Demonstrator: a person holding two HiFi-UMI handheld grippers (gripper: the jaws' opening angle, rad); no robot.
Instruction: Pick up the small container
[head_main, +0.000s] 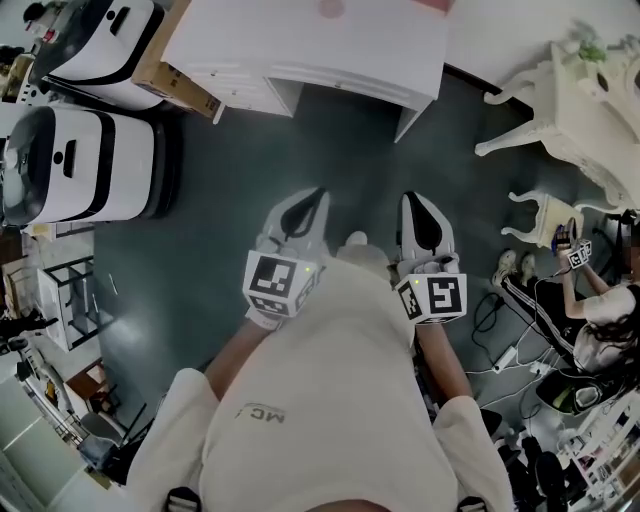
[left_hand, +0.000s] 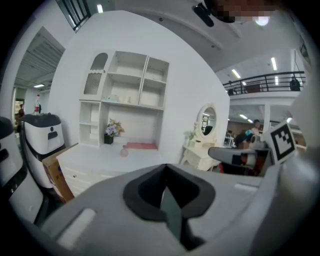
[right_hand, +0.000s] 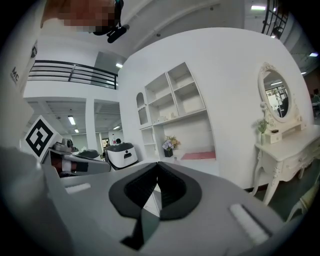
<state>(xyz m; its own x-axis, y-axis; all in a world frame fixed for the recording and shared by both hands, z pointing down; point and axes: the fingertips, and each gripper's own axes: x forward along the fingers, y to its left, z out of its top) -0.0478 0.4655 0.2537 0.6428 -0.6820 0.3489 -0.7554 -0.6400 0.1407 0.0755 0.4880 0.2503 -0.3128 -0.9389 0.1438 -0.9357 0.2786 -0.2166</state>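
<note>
surface: white desk (left_hand: 95, 161) | on it: small pink container (left_hand: 123, 151), pink mat (left_hand: 141, 146), flower pot (left_hand: 109, 139)

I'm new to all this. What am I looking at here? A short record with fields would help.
Who: a person standing, one handheld gripper in each hand
Left gripper: jaws shut, nothing between them
Right gripper: jaws shut, nothing between them
Small container: pinkish, on the white desk, untouched
Behind desk: shelf unit, flowers
Beside desk: dressing table with oval mirror
Task stage: not yet begun; both grippers close to the body, away from the desk
</note>
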